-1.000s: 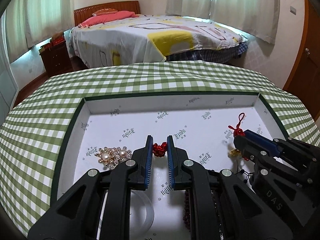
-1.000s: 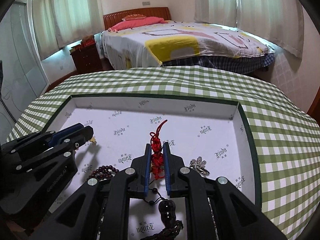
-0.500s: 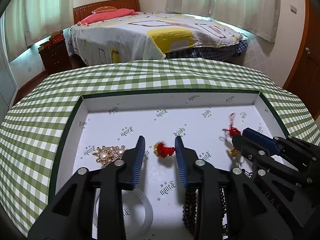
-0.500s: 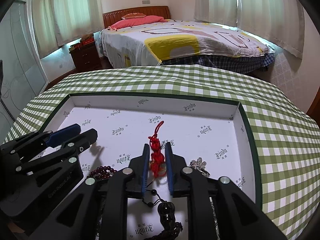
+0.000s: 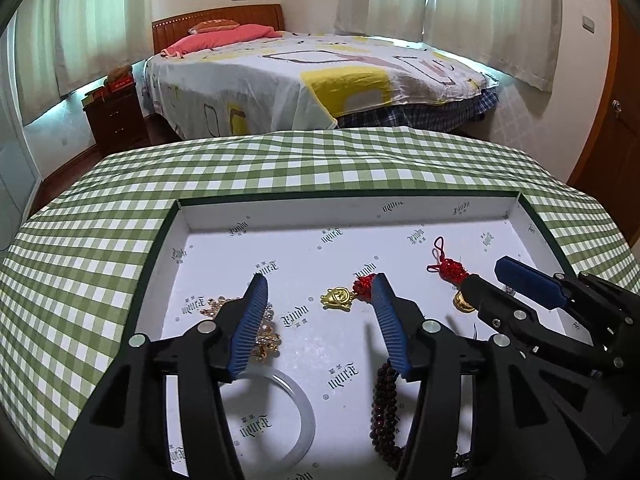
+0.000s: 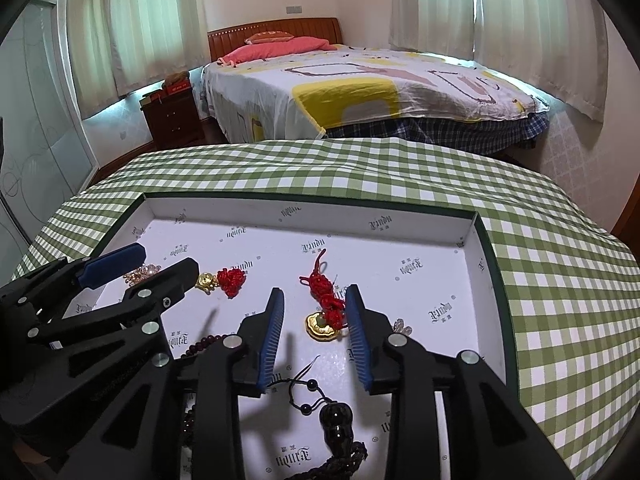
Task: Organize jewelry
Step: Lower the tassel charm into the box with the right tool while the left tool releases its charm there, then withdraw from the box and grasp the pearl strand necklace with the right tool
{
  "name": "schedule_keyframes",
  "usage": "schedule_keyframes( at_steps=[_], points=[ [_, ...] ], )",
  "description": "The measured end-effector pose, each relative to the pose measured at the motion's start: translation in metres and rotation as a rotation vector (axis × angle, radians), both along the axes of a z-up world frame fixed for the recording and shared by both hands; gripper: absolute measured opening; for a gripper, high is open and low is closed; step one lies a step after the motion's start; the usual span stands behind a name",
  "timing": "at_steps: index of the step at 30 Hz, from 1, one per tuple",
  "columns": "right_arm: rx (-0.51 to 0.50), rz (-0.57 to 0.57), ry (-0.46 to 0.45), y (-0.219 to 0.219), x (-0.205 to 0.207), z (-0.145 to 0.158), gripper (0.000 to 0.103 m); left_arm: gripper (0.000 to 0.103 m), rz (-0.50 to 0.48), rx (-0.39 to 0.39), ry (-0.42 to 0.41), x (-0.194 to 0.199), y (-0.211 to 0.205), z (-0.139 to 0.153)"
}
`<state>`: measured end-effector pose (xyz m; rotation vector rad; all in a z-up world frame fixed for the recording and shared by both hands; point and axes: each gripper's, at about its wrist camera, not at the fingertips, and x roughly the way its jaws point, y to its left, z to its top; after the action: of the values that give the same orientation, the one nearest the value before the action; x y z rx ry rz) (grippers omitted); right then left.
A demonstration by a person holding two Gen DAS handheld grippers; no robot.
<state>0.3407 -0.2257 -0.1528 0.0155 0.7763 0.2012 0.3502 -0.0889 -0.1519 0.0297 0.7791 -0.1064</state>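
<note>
A white-lined tray [image 5: 344,216] [image 6: 308,210] lies on the green checked cloth. My left gripper [image 5: 320,280] is open; a gold charm with a red knot [image 5: 346,294] [image 6: 222,280] lies on the tray floor just inside its right finger. My right gripper [image 6: 314,294] is open around a red knotted cord with a gold charm [image 6: 324,308] [image 5: 450,270], which lies flat beside its right finger. A pearl brooch [image 5: 266,334] sits behind my left finger. A clear bangle [image 5: 276,420] and dark red beads [image 5: 384,404] lie near me.
A black bead tassel [image 6: 332,412] lies under my right gripper, a small silver piece [image 6: 402,326] to its right. Each gripper shows in the other's view: the right one [image 5: 480,288], the left one [image 6: 168,270]. A bed [image 5: 312,76] stands beyond the table.
Both grippers have opened wide and let go of their red-knot charms, which now lie on the tray floor. Both have drawn back a little.
</note>
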Motion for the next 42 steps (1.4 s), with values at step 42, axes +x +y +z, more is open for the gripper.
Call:
schedule_keyframes(
  at_steps=[42],
  points=[
    [-0.007, -0.172, -0.065, -0.074, -0.121, 0.031, 0.058, 0.076, 0.069, -0.032, -0.094, -0.124, 0.027, 0.037]
  ],
)
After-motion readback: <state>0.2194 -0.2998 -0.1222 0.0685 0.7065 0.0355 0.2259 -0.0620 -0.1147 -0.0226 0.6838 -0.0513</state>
